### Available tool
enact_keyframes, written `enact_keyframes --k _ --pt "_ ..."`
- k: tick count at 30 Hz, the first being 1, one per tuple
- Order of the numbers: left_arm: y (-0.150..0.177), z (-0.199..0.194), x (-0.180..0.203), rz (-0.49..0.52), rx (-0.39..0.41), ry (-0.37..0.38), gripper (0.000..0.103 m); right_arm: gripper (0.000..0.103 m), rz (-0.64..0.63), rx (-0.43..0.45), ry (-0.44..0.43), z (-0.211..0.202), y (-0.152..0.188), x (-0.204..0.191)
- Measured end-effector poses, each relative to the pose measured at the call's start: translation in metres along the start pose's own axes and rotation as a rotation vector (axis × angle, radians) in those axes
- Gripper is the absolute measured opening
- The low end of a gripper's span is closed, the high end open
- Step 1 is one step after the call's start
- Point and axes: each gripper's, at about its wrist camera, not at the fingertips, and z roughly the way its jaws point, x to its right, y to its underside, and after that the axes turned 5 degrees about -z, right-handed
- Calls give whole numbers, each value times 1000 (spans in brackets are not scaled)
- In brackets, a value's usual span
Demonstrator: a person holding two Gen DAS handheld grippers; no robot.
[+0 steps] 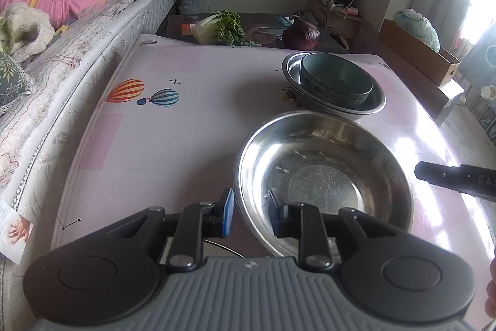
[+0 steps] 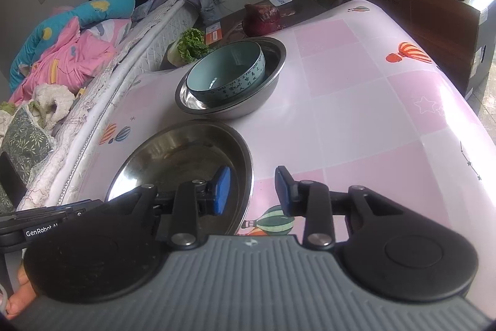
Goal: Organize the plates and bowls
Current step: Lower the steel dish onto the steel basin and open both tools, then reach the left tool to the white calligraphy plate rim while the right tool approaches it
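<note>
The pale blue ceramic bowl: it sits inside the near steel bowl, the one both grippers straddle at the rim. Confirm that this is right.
Not quite. The pale blue ceramic bowl sits inside the far steel bowl, as the right wrist view shows. The near steel bowl holds no bowl; the left gripper and right gripper do straddle its rim, jaws open.
</note>
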Motion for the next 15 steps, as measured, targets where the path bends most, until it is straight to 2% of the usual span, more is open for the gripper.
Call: enact_keyframes --k 2,6,9,15 --pt "1 -6 0 3 11 3 35 32 20 0 -13 -5 4 3" --pt "5 -23 -4 2 39 14 56 34 60 3 -47 -18 15 7" --pt "11 -37 -6 19 44 16 63 38 110 0 -106 -30 26 8" --pt "29 -66 -19 17 51 2 71 40 140 -9 -205 -52 44 -7"
